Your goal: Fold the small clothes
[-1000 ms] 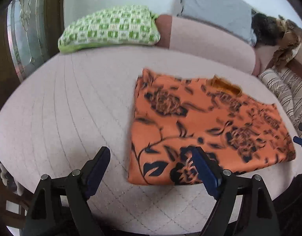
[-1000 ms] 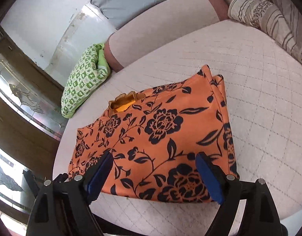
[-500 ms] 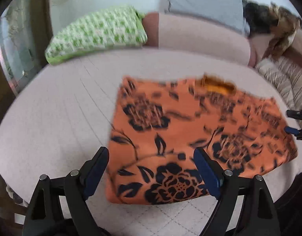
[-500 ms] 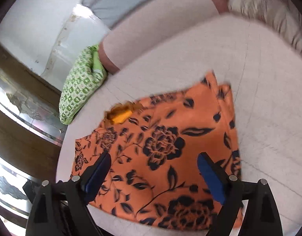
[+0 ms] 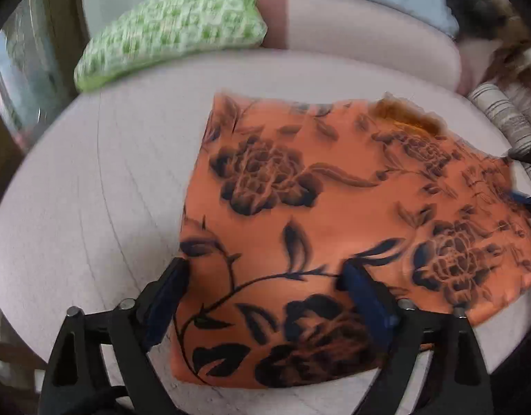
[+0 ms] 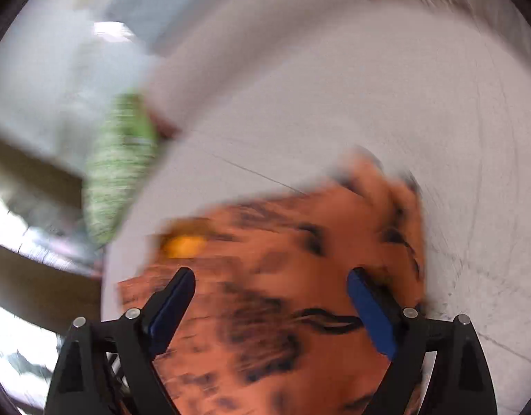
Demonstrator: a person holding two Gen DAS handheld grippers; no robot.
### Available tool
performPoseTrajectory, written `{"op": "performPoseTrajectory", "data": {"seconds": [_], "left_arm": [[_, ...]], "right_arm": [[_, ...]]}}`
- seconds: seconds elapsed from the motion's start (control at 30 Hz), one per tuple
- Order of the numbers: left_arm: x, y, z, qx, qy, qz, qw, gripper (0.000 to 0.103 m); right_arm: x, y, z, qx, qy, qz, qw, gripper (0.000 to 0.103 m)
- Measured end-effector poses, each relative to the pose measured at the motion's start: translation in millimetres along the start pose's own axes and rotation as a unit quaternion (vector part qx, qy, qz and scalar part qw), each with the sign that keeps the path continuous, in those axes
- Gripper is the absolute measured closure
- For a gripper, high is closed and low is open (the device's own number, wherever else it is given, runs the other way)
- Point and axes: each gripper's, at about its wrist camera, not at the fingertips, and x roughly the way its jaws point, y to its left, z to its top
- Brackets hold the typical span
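A pale pink quilted bed (image 5: 92, 207) fills most of both views. On it lies a folded orange garment with a dark floral print (image 5: 334, 207), spread flat toward the near edge, a plain yellow-orange patch showing at its far edge. A green-and-white checked pillow (image 5: 168, 34) rests at the far left of the bed, well apart from the garment, and a striped cushion (image 5: 500, 117) sits at the far right. The left gripper (image 5: 263, 271) hovers over the garment's near left corner, its blue-padded fingers (image 5: 364, 297) spread wide and released, grasping nothing. The right gripper (image 6: 270, 280) is above the garment's other end, fingers (image 6: 174, 302) likewise spread apart; that view is heavily blurred. Its tips (image 5: 523, 199) show at the garment's right edge in the left wrist view.
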Motion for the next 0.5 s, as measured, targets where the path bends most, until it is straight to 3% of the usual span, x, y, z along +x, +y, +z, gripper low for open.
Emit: {"op": "performPoseTrajectory", "data": {"seconds": [0.07, 0.23, 0.37, 0.5], "left_arm": [[-11, 7, 6, -0.022, 0.002, -0.015, 0.9996, 0.007], [-55, 11, 29, -0.013, -0.09, -0.025, 0.9955, 0.007], [-47, 11, 52, 0.001, -0.096, -0.03, 0.9949, 0.007], [-14, 11, 74, -0.016, -0.084, -0.031, 0.9958, 0.007]], "right_arm": [[-14, 14, -3, -0.016, -0.005, 0.004, 1.0, 0.012], [-51, 35, -15, -0.077, -0.028, -0.01, 0.997, 0.012], [-66, 32, -5, -0.078, -0.044, 0.005, 0.996, 0.012], [-52, 34, 12, -0.086, -0.044, 0.027, 0.995, 0.012]]}}
